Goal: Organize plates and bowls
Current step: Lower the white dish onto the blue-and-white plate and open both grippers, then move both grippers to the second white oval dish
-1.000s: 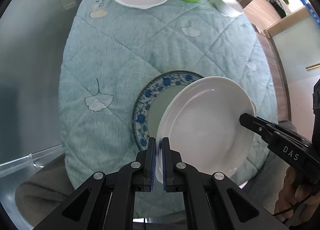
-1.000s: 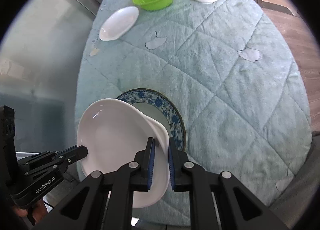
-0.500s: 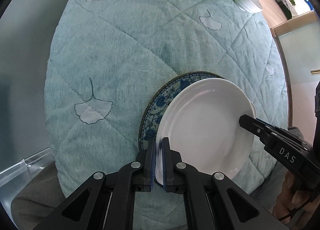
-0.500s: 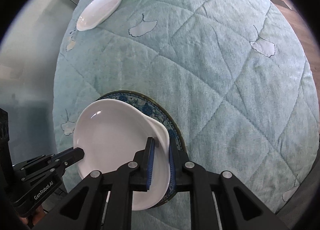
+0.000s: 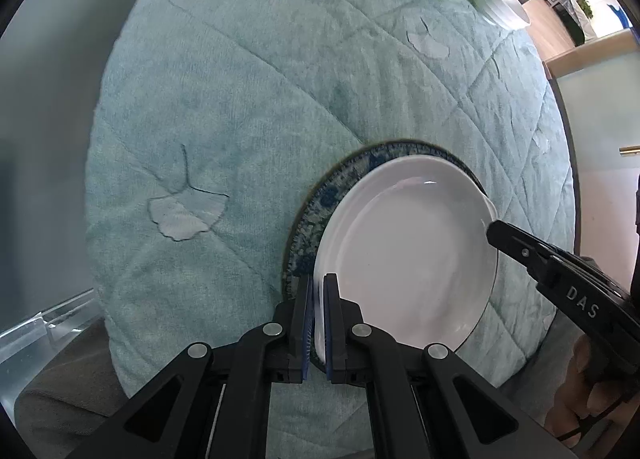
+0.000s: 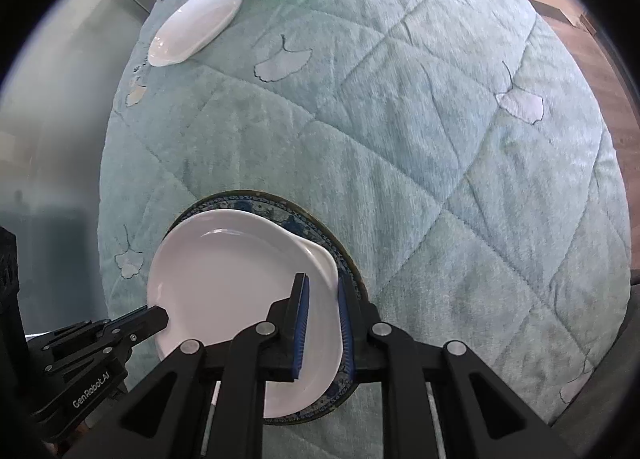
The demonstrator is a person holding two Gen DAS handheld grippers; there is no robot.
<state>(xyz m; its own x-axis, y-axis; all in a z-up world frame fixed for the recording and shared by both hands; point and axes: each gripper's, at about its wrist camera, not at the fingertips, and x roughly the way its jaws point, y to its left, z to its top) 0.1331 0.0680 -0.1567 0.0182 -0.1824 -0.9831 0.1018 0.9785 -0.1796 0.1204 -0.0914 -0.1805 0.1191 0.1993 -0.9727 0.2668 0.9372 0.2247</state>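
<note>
- Your left gripper (image 5: 318, 319) pinches the white plate (image 5: 404, 255) tight by its rim, so it cannot slip.
- Your right gripper (image 6: 322, 323) has the far rim between loose fingers.
- The white plate sits on the blue plate (image 6: 276, 215), making one neat stack.

A pale teal quilted cover stitched with ginkgo leaves (image 6: 400, 139) draped the round table. Grey frosted glass panels (image 5: 48, 107) stood on one side; brown wood-plank flooring (image 6: 576, 35) showed beyond in daylight.
</note>
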